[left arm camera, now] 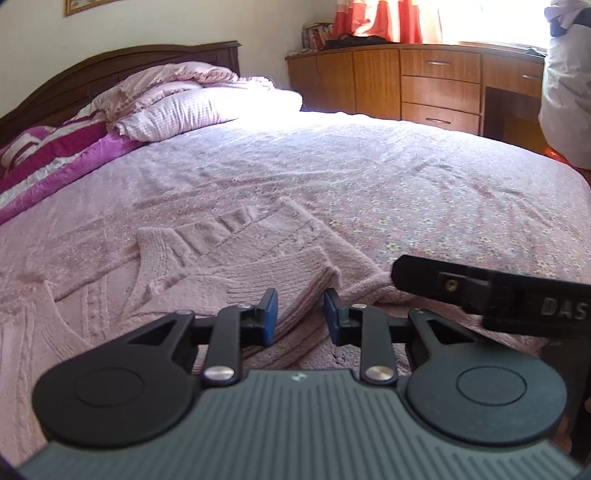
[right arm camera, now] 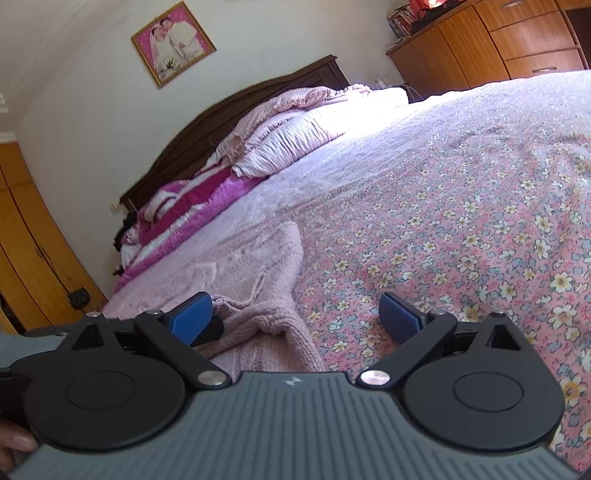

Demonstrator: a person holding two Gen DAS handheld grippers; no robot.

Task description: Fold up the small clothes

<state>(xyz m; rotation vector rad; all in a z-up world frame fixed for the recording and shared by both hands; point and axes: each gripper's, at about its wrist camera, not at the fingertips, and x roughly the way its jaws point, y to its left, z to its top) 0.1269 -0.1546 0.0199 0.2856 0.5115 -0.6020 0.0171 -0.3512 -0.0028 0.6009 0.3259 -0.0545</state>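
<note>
Between our left gripper's [left arm camera: 300,317] fingers, set narrowly apart, sits a fold of the pink knit sweater [left arm camera: 229,258]; whether the pads press it we cannot tell. Our right gripper [right arm camera: 310,317] stands wide open over the sweater's [right arm camera: 255,295] edge, gripping nothing. We see the sweater lying flat on the floral bedspread [right arm camera: 461,221], pillows [left arm camera: 177,107] beyond.

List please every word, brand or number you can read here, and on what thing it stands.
"DAS": raised letters on the black right gripper at the frame's right edge, cut off there.
Small logo on each gripper body: no letters readable.
Books on the cabinet: too blurred.
</note>
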